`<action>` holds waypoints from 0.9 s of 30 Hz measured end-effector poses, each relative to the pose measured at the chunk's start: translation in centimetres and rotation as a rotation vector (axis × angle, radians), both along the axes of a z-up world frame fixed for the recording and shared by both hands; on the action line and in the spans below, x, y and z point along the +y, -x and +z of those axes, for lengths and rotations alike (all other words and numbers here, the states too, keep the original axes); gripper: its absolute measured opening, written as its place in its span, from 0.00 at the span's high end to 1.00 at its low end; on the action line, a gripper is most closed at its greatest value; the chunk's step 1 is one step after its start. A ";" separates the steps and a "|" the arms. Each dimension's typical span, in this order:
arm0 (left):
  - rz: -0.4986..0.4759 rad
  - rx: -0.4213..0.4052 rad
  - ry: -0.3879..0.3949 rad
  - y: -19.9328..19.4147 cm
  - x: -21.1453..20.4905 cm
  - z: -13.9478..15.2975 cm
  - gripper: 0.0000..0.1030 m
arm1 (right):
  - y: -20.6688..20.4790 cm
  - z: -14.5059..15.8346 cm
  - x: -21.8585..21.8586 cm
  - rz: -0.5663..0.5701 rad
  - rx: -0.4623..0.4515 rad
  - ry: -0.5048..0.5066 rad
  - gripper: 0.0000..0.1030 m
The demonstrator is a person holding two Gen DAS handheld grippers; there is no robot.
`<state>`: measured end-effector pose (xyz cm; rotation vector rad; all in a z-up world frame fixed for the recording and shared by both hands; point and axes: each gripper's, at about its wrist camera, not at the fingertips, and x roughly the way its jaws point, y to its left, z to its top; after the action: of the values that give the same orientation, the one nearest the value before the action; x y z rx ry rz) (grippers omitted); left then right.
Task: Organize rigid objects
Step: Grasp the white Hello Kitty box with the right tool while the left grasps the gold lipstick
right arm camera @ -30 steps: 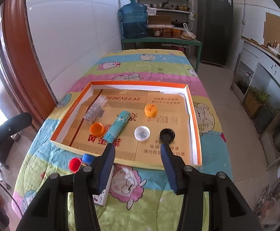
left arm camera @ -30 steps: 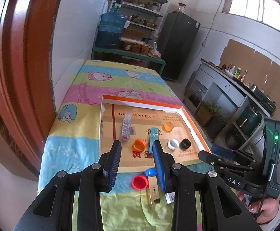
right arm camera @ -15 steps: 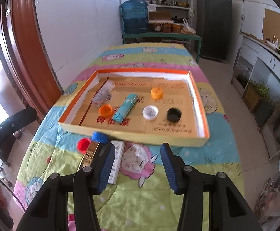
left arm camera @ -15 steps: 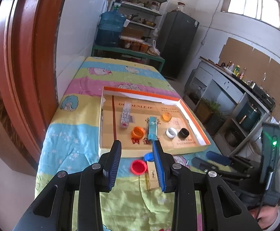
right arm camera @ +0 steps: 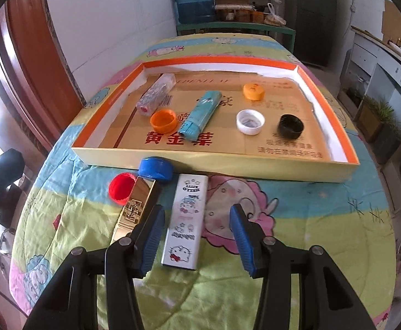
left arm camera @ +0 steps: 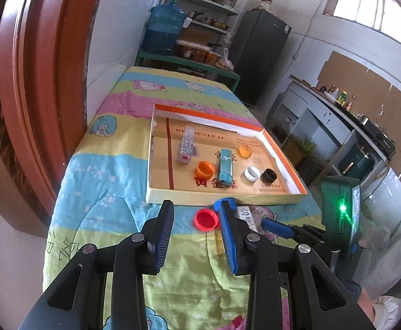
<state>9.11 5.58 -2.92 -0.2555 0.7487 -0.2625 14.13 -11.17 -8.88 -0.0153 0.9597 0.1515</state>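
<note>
Beyond the fingers, at the far end of the room, a big blue water jug [left arm camera: 165, 30] stands on a green bench [left arm camera: 186, 62], with open shelves [left arm camera: 211, 2] of pots and jars above it. Just right of the bench stands a tall black fridge [left arm camera: 261, 55]. To the left of the fingers a red-brown wooden door frame [left arm camera: 35, 82] rises beside the white tiled wall [right arm camera: 104, 19]. To the right runs a kitchen counter [left arm camera: 338, 107] carrying small bottles [left arm camera: 340, 96], with grey cupboards beneath it and a potted green plant [right arm camera: 379, 110] on the floor. High on the right wall a window [left arm camera: 371, 13] lets in daylight. Flattened brown cardboard [left arm camera: 349, 74] covers the wall above the counter.
</note>
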 end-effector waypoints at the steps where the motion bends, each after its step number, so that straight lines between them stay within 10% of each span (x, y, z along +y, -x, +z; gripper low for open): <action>1: -0.003 0.004 0.002 -0.1 0.0 -0.2 0.67 | -0.1 -0.2 0.2 0.002 0.002 0.007 0.52; 6: -0.038 0.024 -0.001 -0.2 -0.7 -1.0 0.67 | -0.2 -0.5 1.2 0.018 -0.015 0.074 0.74; 27: -0.130 0.186 -0.143 -2.6 -8.6 -6.2 0.67 | 2.3 1.9 -5.0 -0.071 -0.078 -0.017 0.74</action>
<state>11.72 -3.03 -9.14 -0.0961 0.9654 -0.3100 11.84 -16.13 -6.97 0.0287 0.8802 0.0925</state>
